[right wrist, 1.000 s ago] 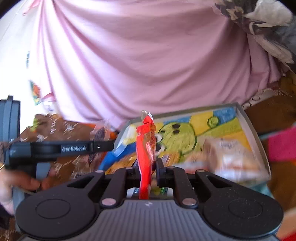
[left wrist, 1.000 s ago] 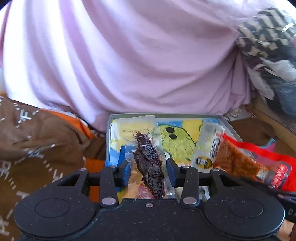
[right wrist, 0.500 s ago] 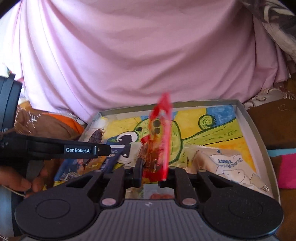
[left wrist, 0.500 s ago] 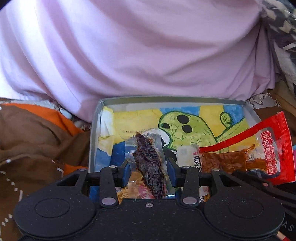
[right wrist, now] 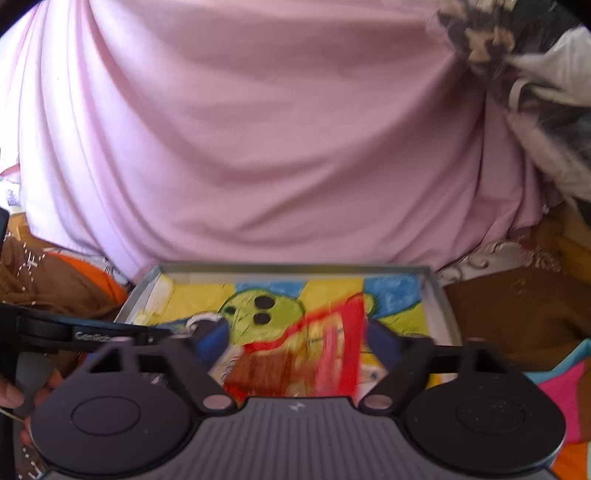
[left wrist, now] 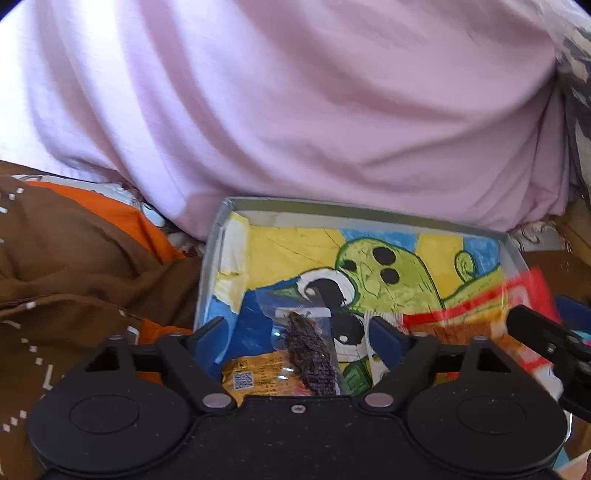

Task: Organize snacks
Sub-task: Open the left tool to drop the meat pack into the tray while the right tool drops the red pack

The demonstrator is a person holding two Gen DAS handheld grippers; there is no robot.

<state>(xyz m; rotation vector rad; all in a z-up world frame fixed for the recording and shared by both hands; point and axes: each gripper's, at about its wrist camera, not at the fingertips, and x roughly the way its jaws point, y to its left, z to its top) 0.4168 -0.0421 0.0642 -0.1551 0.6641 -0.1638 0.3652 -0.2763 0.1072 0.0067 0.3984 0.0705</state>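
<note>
Both grippers level over the grey cartoon-lined tray [left wrist: 212, 254]: left gripper [left wrist: 295, 332] and right gripper [right wrist: 295, 341], jaws apart, above clear-wrapped dark snack [left wrist: 310, 354] and blurred red packet [right wrist: 317, 358].

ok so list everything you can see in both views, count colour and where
tray: 1, grey rim, cartoon-lined floor, centre of both views
dark jerky packet: 1, clear wrap, brown strip, in the tray between the left fingers
yellow packet: 1, in the tray beside the jerky
red snack packet: 1, red with brown contents, blurred, over the tray between the right fingers
pink cloth: 1, draped behind the tray
brown cloth: 1, with orange, left of the tray
patterned fabric: top right
left gripper: black, blue pads, open
right gripper: grey, open
hand: 1, holding the left gripper's handle
</note>
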